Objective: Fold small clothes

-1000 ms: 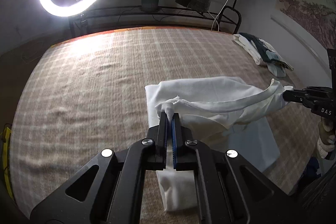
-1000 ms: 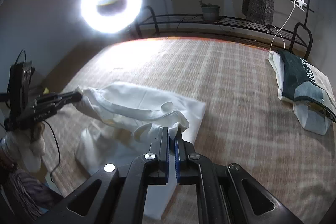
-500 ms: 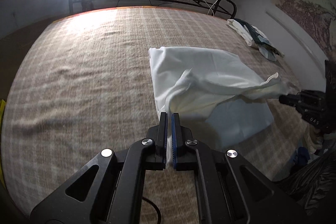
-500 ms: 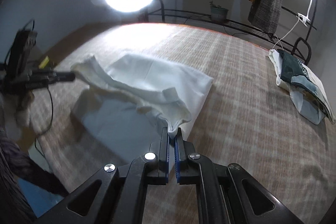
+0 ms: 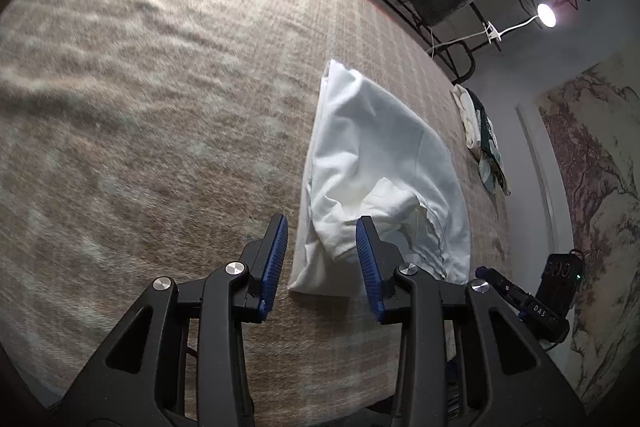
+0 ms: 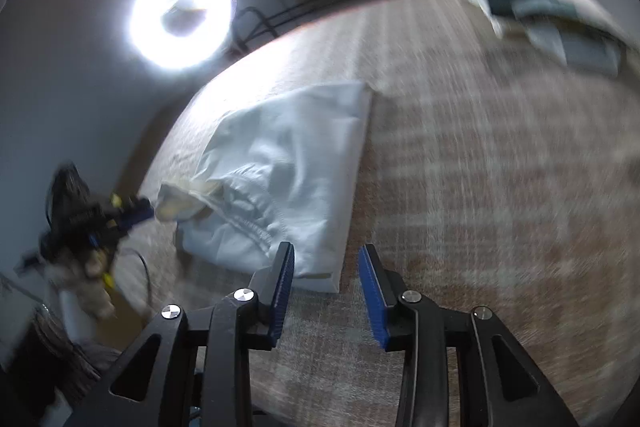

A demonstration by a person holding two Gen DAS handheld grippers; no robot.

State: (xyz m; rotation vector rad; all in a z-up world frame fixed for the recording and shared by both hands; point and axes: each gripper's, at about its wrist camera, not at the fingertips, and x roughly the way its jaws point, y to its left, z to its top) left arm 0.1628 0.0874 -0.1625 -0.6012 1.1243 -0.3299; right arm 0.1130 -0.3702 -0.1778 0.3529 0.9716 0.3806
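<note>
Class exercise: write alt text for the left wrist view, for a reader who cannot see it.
A white garment, roughly folded, lies on a beige checked bedspread, just beyond the left gripper, whose blue-padded jaws are opening with nothing pinched between them. The right gripper shows at lower right.

Left tool (image 5: 322,255) jaws opening, right tool (image 6: 326,285) jaws opening, both angled downward
</note>
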